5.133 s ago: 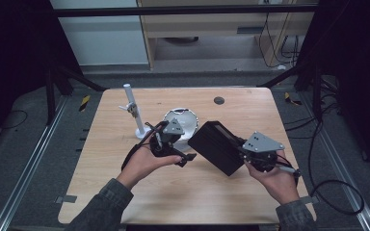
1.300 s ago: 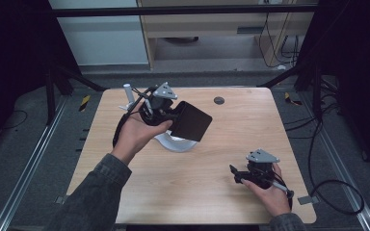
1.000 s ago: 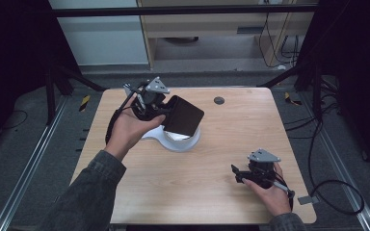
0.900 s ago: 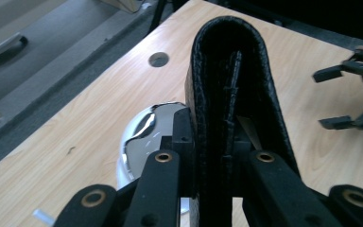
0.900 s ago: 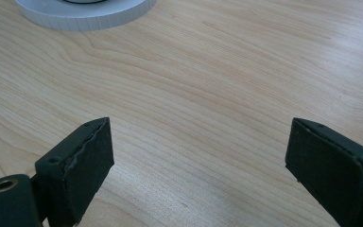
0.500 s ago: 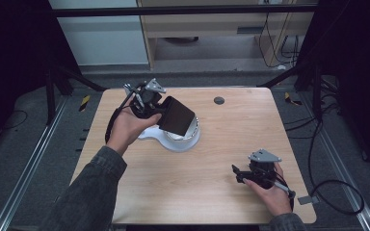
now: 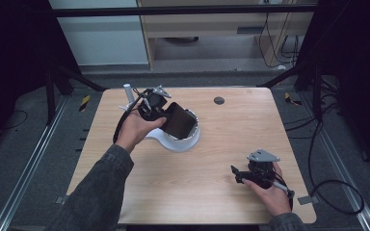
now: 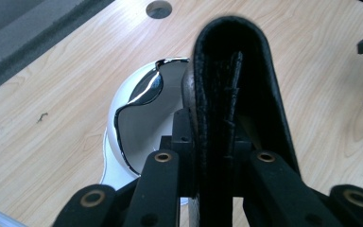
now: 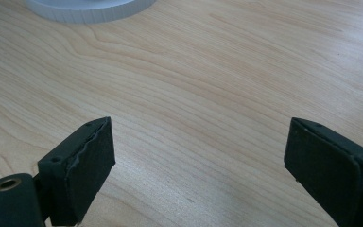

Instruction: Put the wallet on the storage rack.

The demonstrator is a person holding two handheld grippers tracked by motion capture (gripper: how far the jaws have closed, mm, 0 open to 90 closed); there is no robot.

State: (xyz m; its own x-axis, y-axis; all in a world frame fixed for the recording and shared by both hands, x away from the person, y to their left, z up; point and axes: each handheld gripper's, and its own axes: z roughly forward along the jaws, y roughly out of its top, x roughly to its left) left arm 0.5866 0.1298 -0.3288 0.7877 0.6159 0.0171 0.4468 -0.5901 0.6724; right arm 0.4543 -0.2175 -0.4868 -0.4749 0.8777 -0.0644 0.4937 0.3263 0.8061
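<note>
A black leather-like folded case [image 7: 180, 121] hangs tilted over a white round bowl-shaped stand [image 7: 185, 143] at the table's back left. My left gripper [image 7: 163, 114] is shut on the case's near edge. In the left gripper view the case [image 8: 227, 71] shows edge-on between the jaws of that gripper [image 8: 215, 146], with the white stand [image 8: 123, 123] and its shiny inner rim just beneath. My right gripper [image 7: 234, 174] rests low near the front right of the table. Its jaws [image 9: 198, 156] stand wide open over bare wood, holding nothing.
A white upright post [image 7: 128, 92] stands behind the left hand, joined to the stand's base. A small dark round hole [image 7: 218, 100] sits near the table's [image 7: 221, 202] far edge. Cables trail off the right side onto the floor.
Five seconds ago both grippers held the case at mid-table. Since then the right one let go and rests at the front right. Over the last second the left one lowered the case toward the stand.
</note>
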